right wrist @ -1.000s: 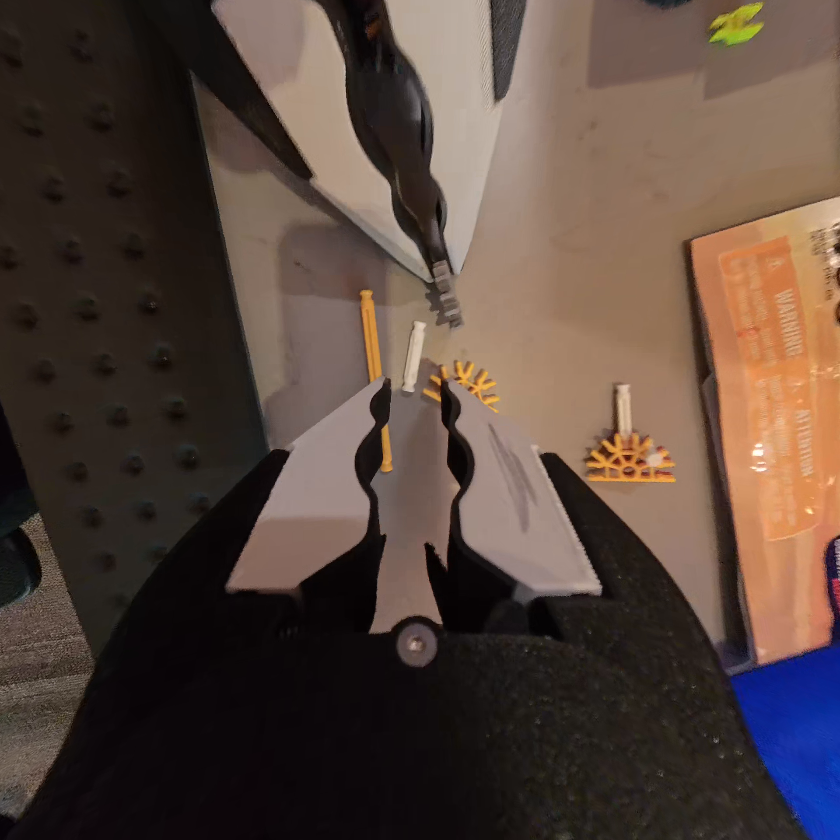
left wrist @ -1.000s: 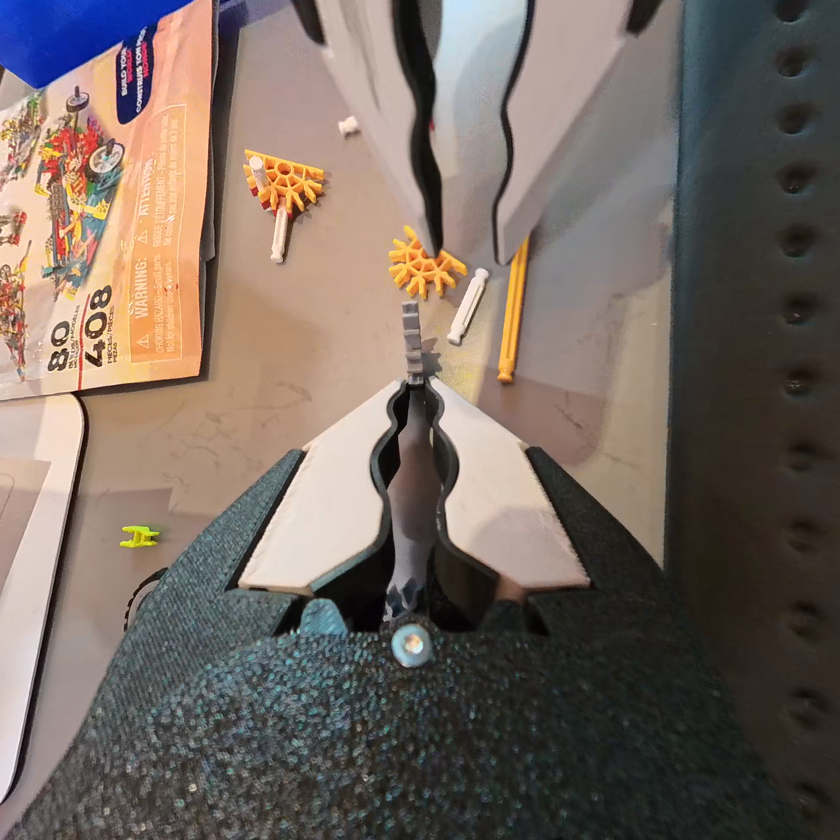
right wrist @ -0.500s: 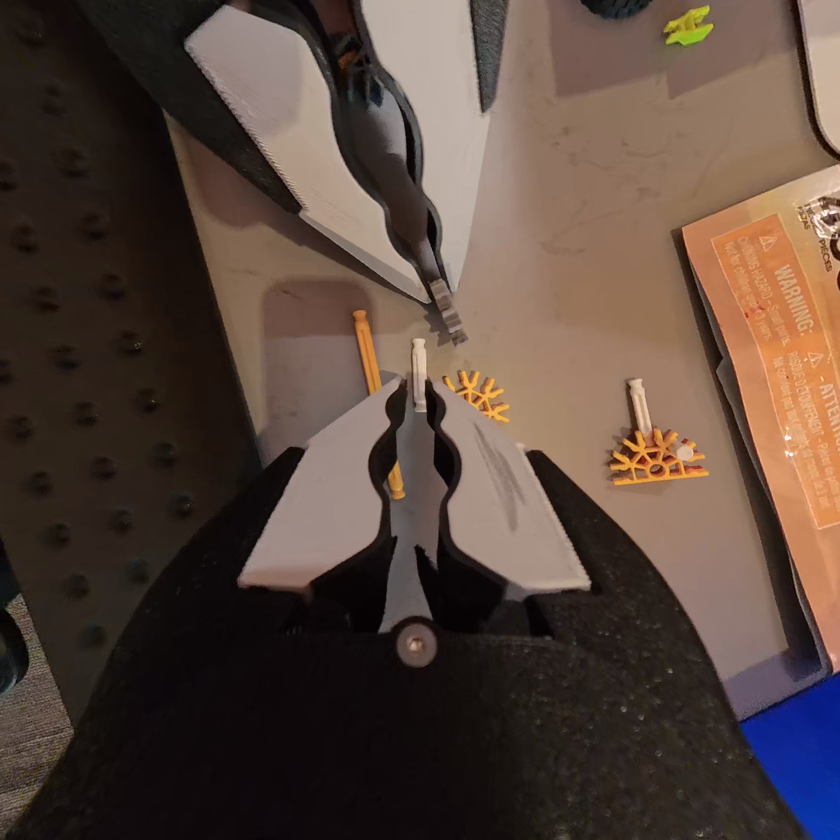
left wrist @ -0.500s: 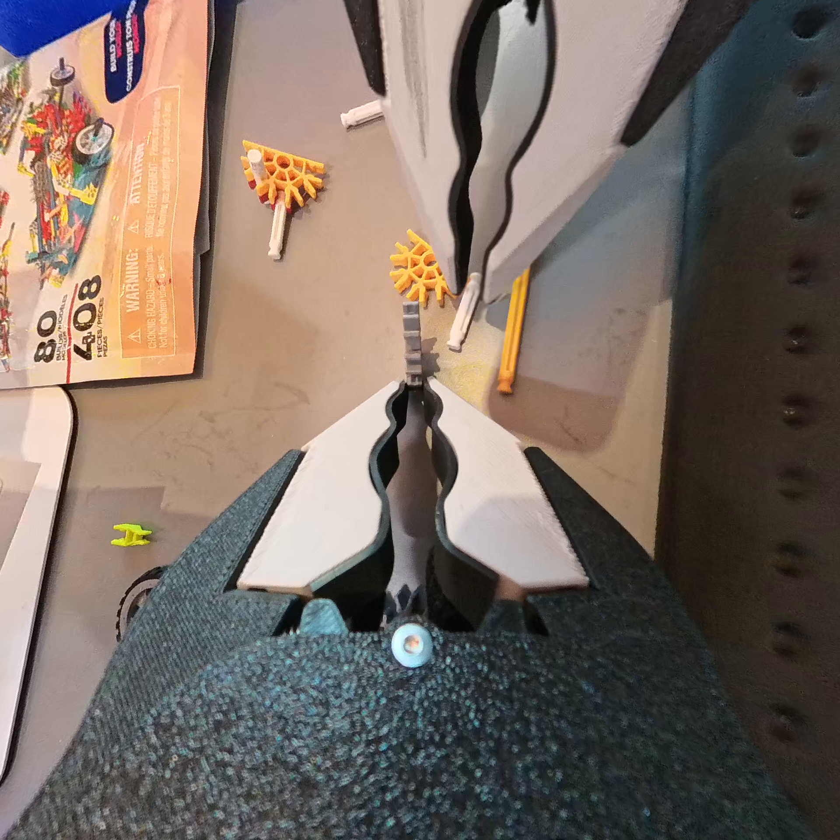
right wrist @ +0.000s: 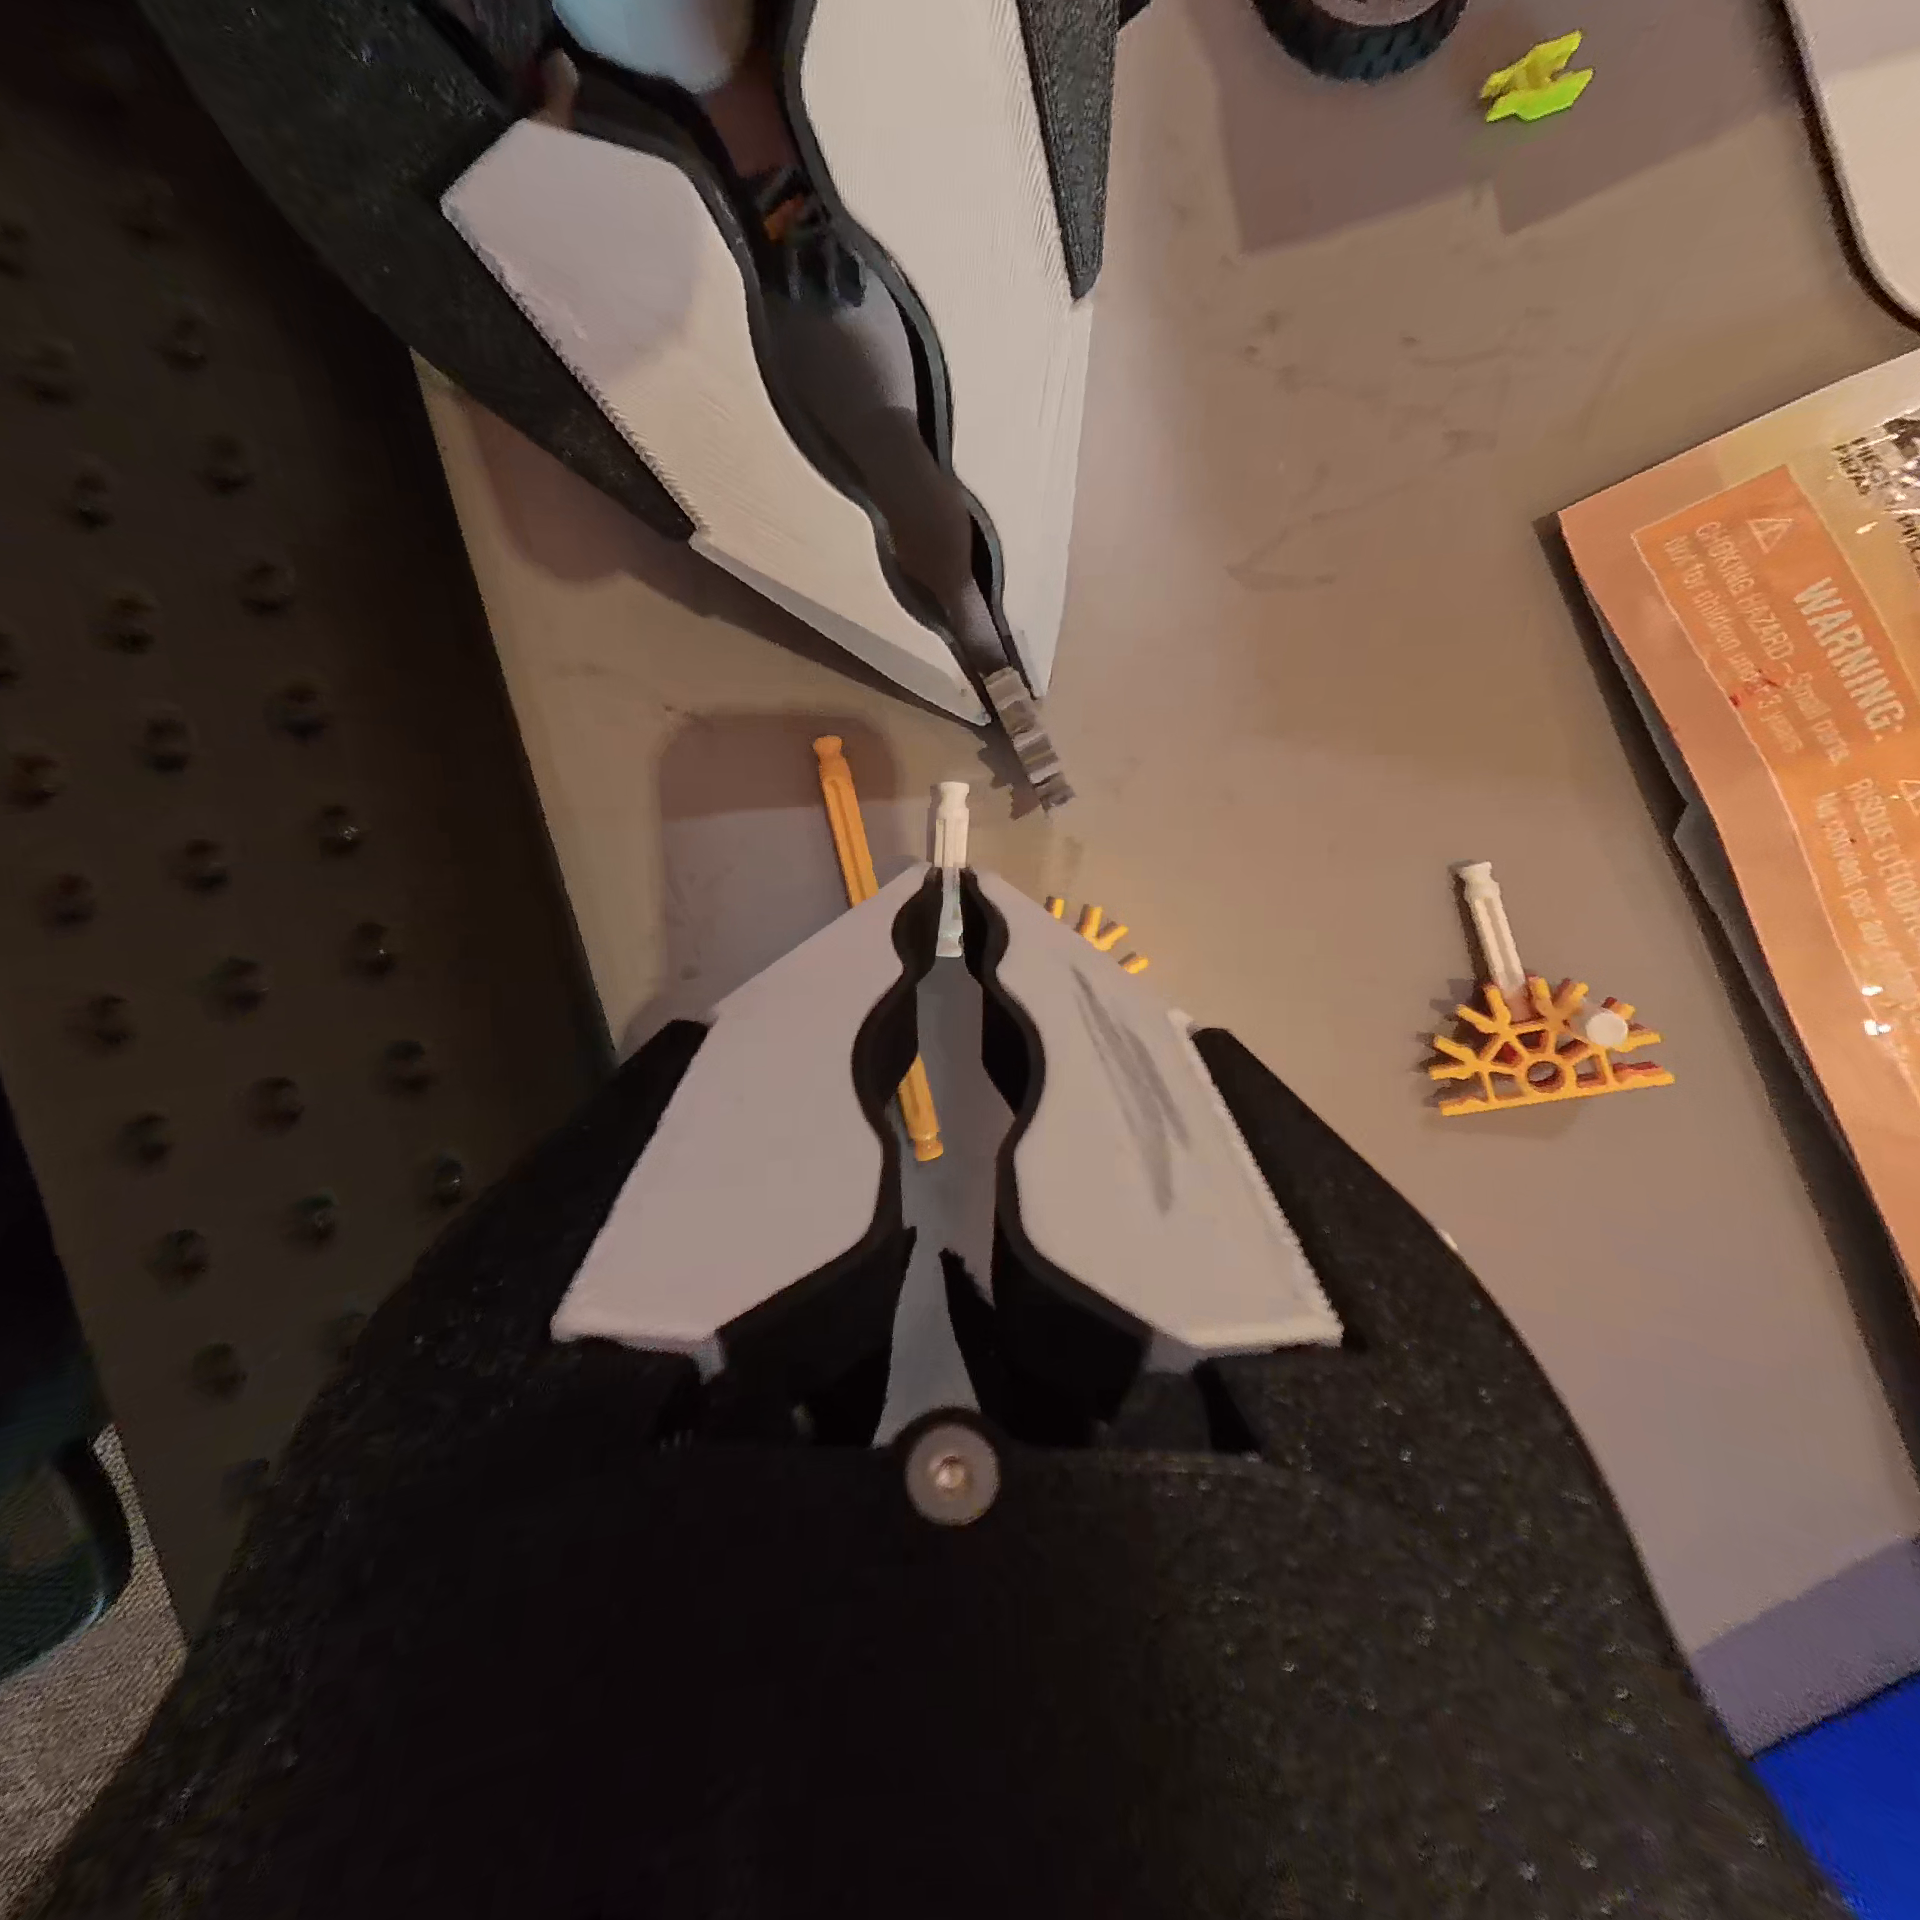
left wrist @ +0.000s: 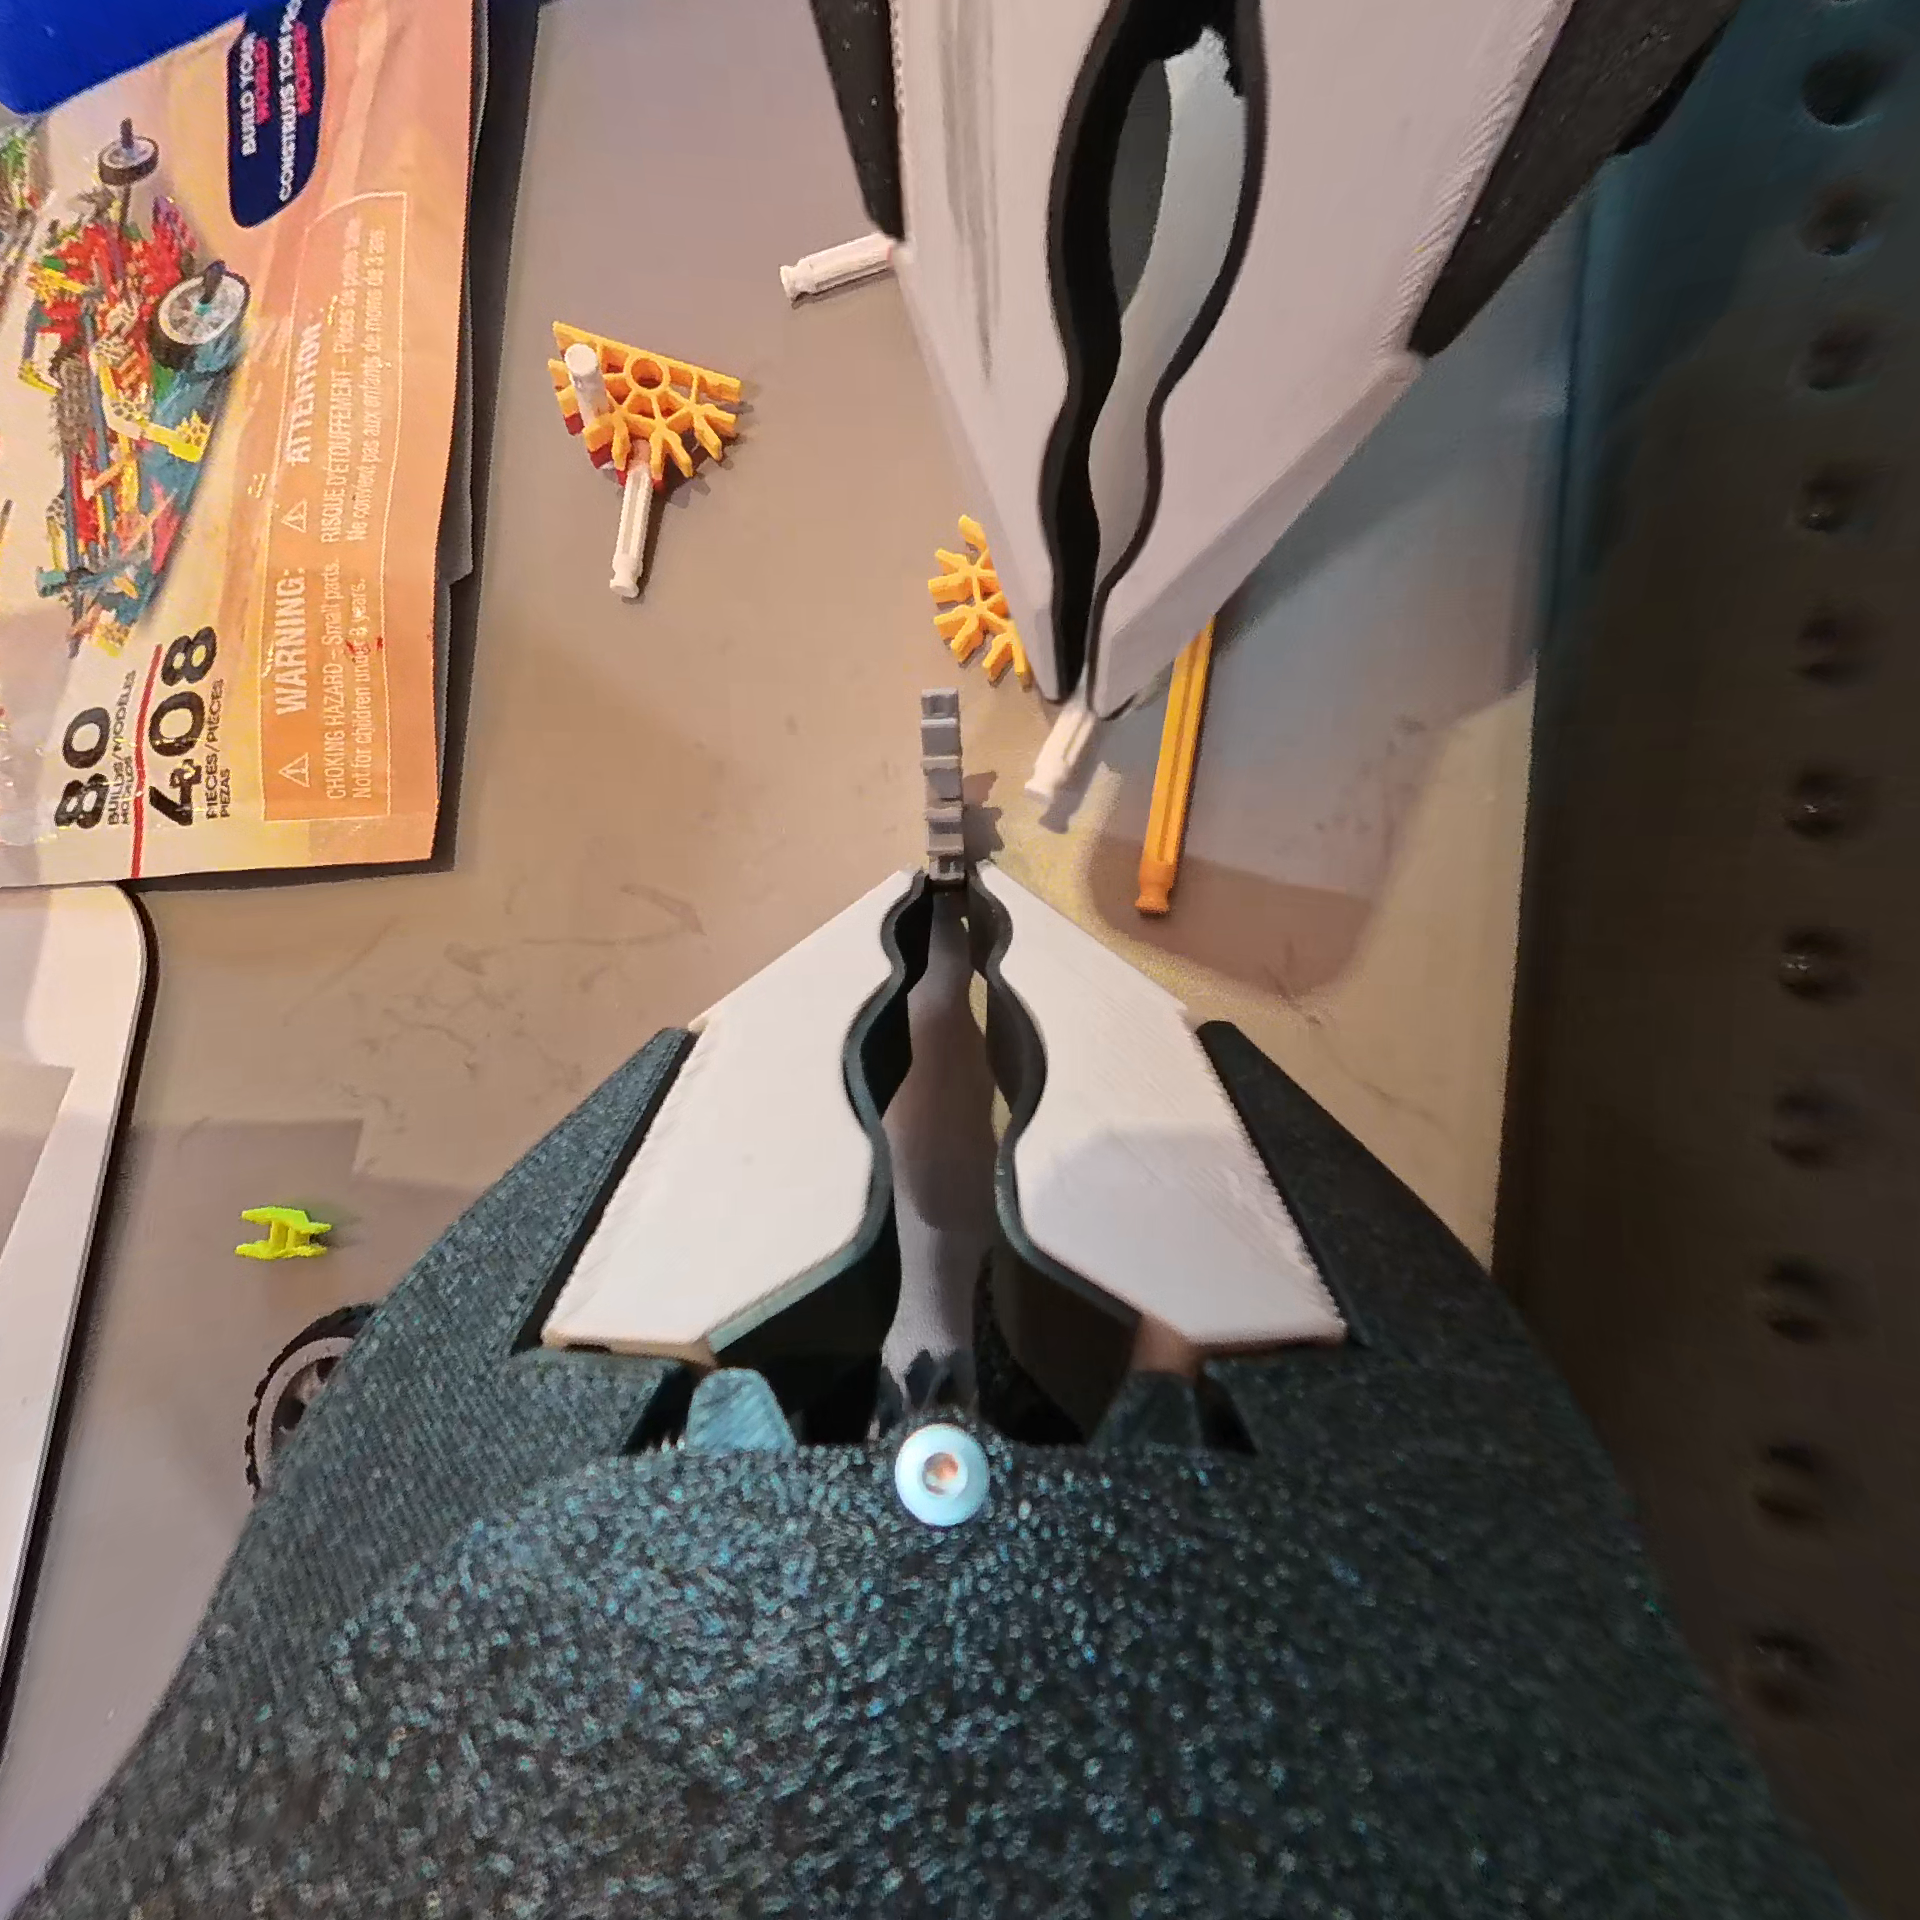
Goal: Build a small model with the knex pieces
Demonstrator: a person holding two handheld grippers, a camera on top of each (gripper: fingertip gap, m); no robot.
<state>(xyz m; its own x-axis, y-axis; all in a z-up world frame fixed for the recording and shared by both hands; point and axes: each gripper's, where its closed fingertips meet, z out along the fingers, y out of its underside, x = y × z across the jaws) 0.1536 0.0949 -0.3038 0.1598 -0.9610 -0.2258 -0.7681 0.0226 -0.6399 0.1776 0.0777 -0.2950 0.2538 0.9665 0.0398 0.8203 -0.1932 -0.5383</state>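
Note:
My left gripper (left wrist: 943, 878) is shut on a small grey notched connector piece (left wrist: 940, 774) that sticks out past its tips above the tan table. My right gripper (right wrist: 948, 883) is shut on a short white rod (right wrist: 948, 836), lifted a little off the table. In the left wrist view the right gripper (left wrist: 1081, 696) comes in from above with the white rod (left wrist: 1062, 764) at its tips. In the right wrist view the left gripper (right wrist: 1003, 686) holds the grey piece (right wrist: 1029, 748) just beyond the rod. A yellow fan connector (left wrist: 966, 603) and a long yellow rod (left wrist: 1174, 769) lie below.
A yellow and red connector assembly with white rods (left wrist: 644, 421) lies to the left, another white rod (left wrist: 836, 268) farther off. A printed orange bag (left wrist: 229, 436), a white tray edge (left wrist: 62, 1091), a green clip (left wrist: 281, 1233) and a black wheel (left wrist: 301, 1392) lie left. A dark perforated panel (left wrist: 1766, 935) runs along the right. Both grippers' tips are close together, under 4 cm apart. The green clip (left wrist: 281, 1233) is about 15 centimetres from my left fingertips. Seen from the right wrist view (right wrist: 1541, 79) as well.
My right gripper closed on the short white rod and lifted it off the table, towards the grey piece. My left gripper kept its hold and hardly moved.

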